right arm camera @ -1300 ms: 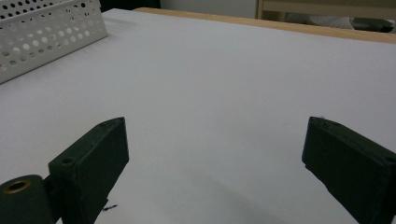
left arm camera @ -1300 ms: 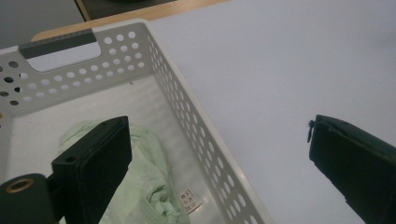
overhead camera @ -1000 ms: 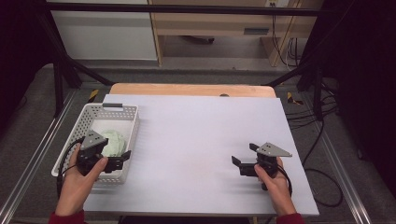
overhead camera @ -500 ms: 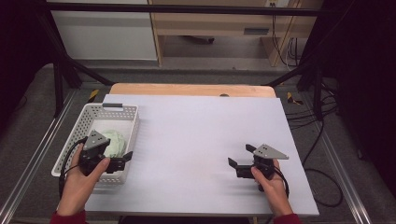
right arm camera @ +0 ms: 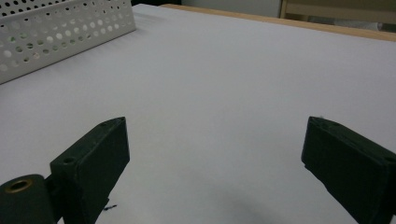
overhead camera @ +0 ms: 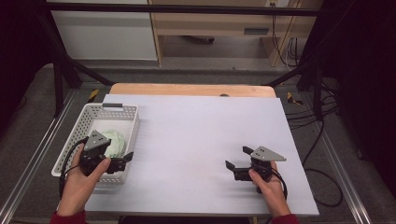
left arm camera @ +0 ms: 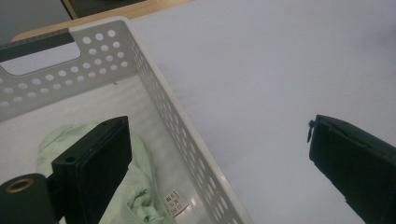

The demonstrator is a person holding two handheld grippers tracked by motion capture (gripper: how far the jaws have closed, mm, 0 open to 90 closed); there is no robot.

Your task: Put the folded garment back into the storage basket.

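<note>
white tabletop [overhead camera: 196, 140] lay bare between your hands. the pale green cloth [overhead camera: 113, 141] sat crumpled in the perforated basket [overhead camera: 116, 112] at the left edge. your left tool [overhead camera: 122, 160] hovered spread over the basket's near right wall, the cloth just to its left, much nearer than your right tool [overhead camera: 236, 158], which was also spread, well apart over bare tabletop.

Pale green cloth [overhead camera: 113, 142], crumpled, small white label showing, lies inside white perforated basket [overhead camera: 81, 122] at surface's near left.
</note>
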